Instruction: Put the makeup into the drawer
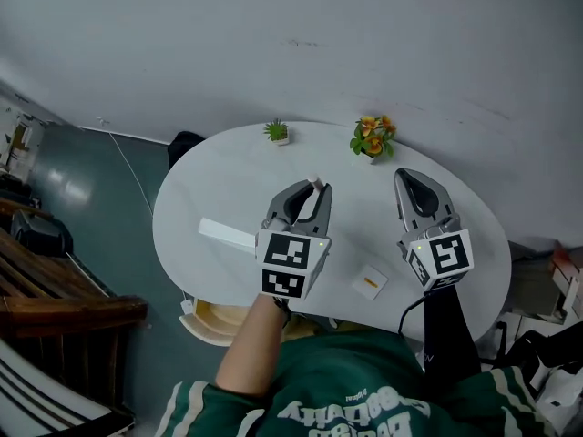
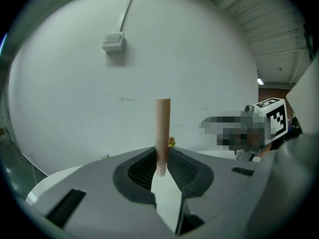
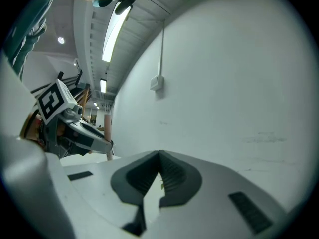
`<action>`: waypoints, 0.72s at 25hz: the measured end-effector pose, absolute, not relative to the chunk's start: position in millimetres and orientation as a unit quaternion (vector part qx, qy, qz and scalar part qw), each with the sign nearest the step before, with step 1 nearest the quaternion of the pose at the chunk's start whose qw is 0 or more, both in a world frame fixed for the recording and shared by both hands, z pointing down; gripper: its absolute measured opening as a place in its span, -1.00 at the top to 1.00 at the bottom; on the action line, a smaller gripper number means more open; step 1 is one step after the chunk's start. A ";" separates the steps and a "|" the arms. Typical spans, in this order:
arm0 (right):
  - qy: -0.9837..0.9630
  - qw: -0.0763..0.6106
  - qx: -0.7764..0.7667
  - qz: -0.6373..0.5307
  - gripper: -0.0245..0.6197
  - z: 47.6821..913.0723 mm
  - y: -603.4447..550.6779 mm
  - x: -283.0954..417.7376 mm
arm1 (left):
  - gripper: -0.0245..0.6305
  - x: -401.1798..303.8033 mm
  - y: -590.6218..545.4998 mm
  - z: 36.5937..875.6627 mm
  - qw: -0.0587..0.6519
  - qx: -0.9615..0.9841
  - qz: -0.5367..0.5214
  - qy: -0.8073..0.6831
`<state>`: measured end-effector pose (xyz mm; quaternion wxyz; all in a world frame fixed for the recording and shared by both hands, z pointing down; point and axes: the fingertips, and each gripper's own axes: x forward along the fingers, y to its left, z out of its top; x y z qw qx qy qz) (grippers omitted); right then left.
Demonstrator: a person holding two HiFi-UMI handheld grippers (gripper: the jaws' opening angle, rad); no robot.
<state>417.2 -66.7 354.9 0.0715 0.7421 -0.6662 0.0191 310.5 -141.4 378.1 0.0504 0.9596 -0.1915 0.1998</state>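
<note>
The white table [image 1: 228, 162] is mostly bare, with its middle and left side open. A small green plant [image 1: 277, 132] and an orange-flowered pot [image 1: 373, 137] stand on the far edge, well apart. A long white box [image 1: 226, 235], possibly a drawer, lies left; a small packet [image 1: 369, 283] lies near the front.

We note pale pink makeup tube [image 2: 162, 133]; white table [image 1: 209, 189]; grey left gripper [image 1: 317, 189], right gripper [image 1: 410, 178], black-white square markers; green plant [image 1: 276, 131]; orange flowers [image 1: 373, 137].
</note>
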 end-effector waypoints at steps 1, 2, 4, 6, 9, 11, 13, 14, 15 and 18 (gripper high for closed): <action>-0.672 0.072 0.737 0.019 0.91 355.3 -70.6 410.2 | 0.72 303.7 -143.9 377.4 0.052 0.958 0.199 -0.198; -0.678 0.073 0.731 0.018 0.91 355.7 -75.1 402.3 | 0.72 295.8 -146.8 376.8 0.053 0.957 0.198 -0.205; -0.691 0.073 0.719 0.018 0.91 356.6 -85.5 384.7 | 0.72 276.6 -153.2 377.1 0.055 0.953 0.199 -0.221; -0.704 0.073 0.706 0.017 0.91 357.0 -96.2 364.8 | 0.72 253.9 -159.3 378.3 0.057 0.948 0.201 -0.239; -0.725 0.082 0.684 0.007 0.91 355.8 -112.0 329.1 | 0.72 215.4 -167.4 377.7 0.056 0.940 0.203 -0.267; -0.739 0.087 0.668 -0.002 0.91 353.7 -122.5 301.2 | 0.72 186.1 -172.1 375.5 0.057 0.934 0.201 -0.289; -0.753 0.083 0.653 -0.005 0.91 350.4 -132.9 273.1 | 0.72 155.8 -176.5 372.8 0.061 0.928 0.198 -0.309; -0.759 0.081 0.646 -0.006 0.91 348.7 -137.9 259.2 | 0.72 140.6 -178.7 371.1 0.062 0.925 0.197 -0.320; -0.765 0.078 0.639 -0.006 0.91 347.2 -142.7 244.9 | 0.72 125.0 -180.8 369.0 0.063 0.921 0.196 -0.331; -0.787 0.073 0.613 -0.006 0.91 343.8 -155.3 197.1 | 0.72 75.5 -186.2 364.2 0.067 0.909 0.194 -0.363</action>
